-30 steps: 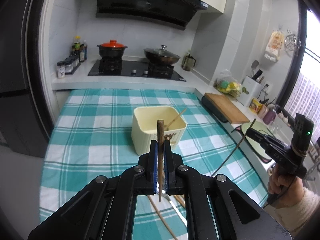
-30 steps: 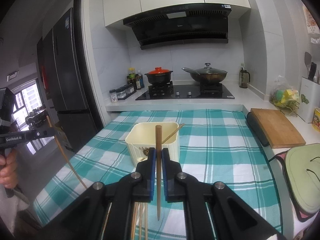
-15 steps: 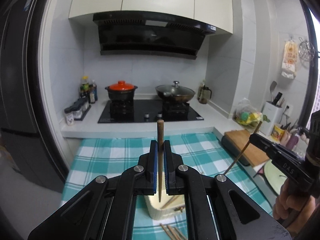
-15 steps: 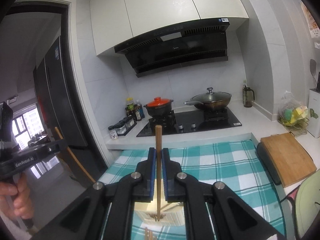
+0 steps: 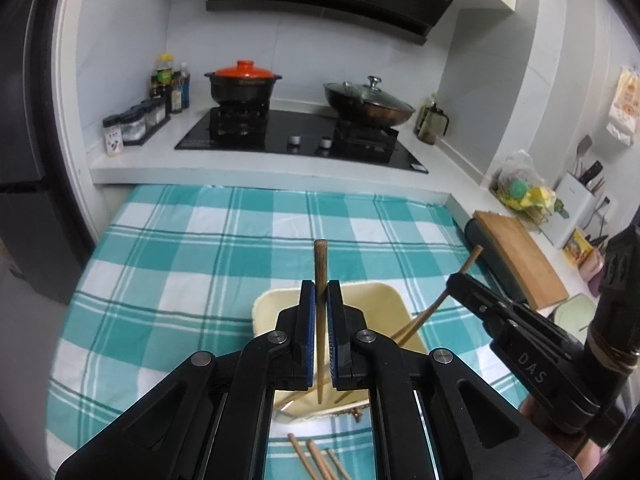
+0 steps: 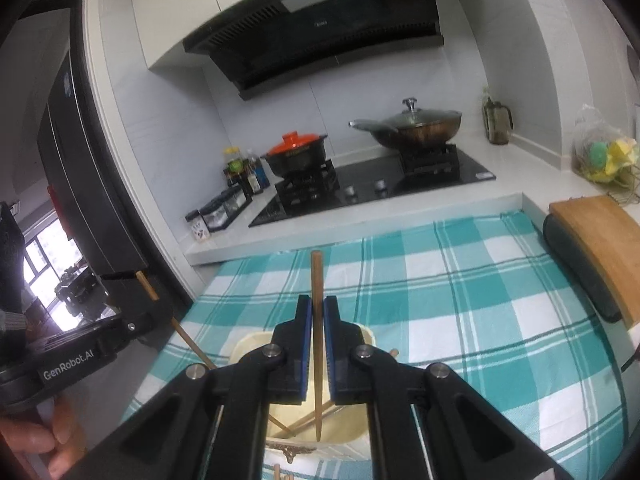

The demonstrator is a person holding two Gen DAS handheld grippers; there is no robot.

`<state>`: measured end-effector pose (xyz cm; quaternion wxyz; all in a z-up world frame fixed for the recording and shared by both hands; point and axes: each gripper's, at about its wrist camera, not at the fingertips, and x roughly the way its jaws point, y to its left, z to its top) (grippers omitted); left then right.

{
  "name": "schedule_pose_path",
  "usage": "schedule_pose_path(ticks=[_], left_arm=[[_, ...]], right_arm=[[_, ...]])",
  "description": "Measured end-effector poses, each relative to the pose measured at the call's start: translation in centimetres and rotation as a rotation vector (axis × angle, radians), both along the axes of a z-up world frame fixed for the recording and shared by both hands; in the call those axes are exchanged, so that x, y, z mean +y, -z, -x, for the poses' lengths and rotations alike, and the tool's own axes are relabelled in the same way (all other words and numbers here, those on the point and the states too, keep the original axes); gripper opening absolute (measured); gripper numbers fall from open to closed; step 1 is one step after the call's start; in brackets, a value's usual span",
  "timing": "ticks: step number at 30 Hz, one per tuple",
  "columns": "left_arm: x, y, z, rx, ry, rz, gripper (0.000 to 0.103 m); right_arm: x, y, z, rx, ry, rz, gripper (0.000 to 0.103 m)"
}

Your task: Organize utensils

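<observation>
Both claws pinch a chopstick above the tub

We see the left claw (image 5: 319,312) clamped on a chopstick (image 5: 320,264), tip down in the cream tub (image 5: 384,296); the right claw (image 6: 318,332) clamps another stick (image 6: 317,280) over that tub; spare sticks (image 5: 316,458) lie on the checked worktop (image 5: 180,264).

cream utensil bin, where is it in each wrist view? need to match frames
Left wrist: cream bin sits low centre, mostly hidden behind the left tool, which is shut on a chopstick.
Right wrist: bin sits low centre, behind the right tool.
Shared landmark: orange-lidded pot on the stove.
</observation>
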<state>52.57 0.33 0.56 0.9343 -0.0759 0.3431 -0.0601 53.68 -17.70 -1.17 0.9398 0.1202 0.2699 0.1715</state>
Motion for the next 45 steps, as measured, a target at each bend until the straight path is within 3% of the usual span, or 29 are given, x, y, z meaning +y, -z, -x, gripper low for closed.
schedule_pose_path(ticks=[4,6,8,9,11,14,18,22,27,31,36,42,45], left_arm=[[-0.1,0.9,-0.1,0.055,-0.019,0.006,0.007],[0.5,0.4,0.8,0.053,-0.018,0.027,0.023],[1.0,-0.6,2.4,0.02,-0.005,0.013,0.053],[1.3,-1.1,3.6,-0.003,0.003,-0.005,0.057],[2.0,-1.9,6.1,-0.024,0.041,-0.037,0.067],[3.0,-1.7,10.4,0.0,0.091,-0.089,0.073],[3.6,0.7,16.9,0.058,0.164,-0.162,0.078],[3.7,5.1,23.4,0.08,0.211,-0.193,0.081],[2.5,11.1,29.2,0.065,0.156,-0.178,0.084],[2.2,14.4,30.9,0.123,0.11,-0.081,0.084],[2.2,16.8,31.3,0.144,0.076,-0.13,0.084],[3.8,19.2,30.7,0.182,-0.005,-0.123,0.084],[4.1,20.3,30.6,0.209,-0.019,-0.114,0.084]], right_arm=[[0.7,2.3,-1.9,0.111,-0.042,-0.002,0.01],[1.1,2.7,-2.2,0.152,-0.048,0.015,0.012],[1.3,2.2,-1.2,0.135,-0.049,0.048,0.042],[1.3,1.8,-0.4,0.111,-0.051,0.062,0.052],[1.2,0.7,1.7,0.052,-0.047,0.11,0.052],[0.6,-0.6,5.5,-0.007,-0.064,0.181,0.052],[-1.1,-0.5,11.3,-0.021,-0.105,0.205,0.052],[-2.8,1.9,16.9,0.003,-0.117,0.249,0.052],[-4.1,6.7,24.1,0.015,-0.106,0.334,0.052],[-5.4,10.3,28.7,0.047,-0.034,0.325,0.052],[-6.8,13.2,32.1,0.059,0.084,0.314,0.052],[-7.7,16.1,32.4,0.084,0.131,0.382,0.052],[-8.2,17.3,31.9,0.125,0.131,0.354,0.052]])
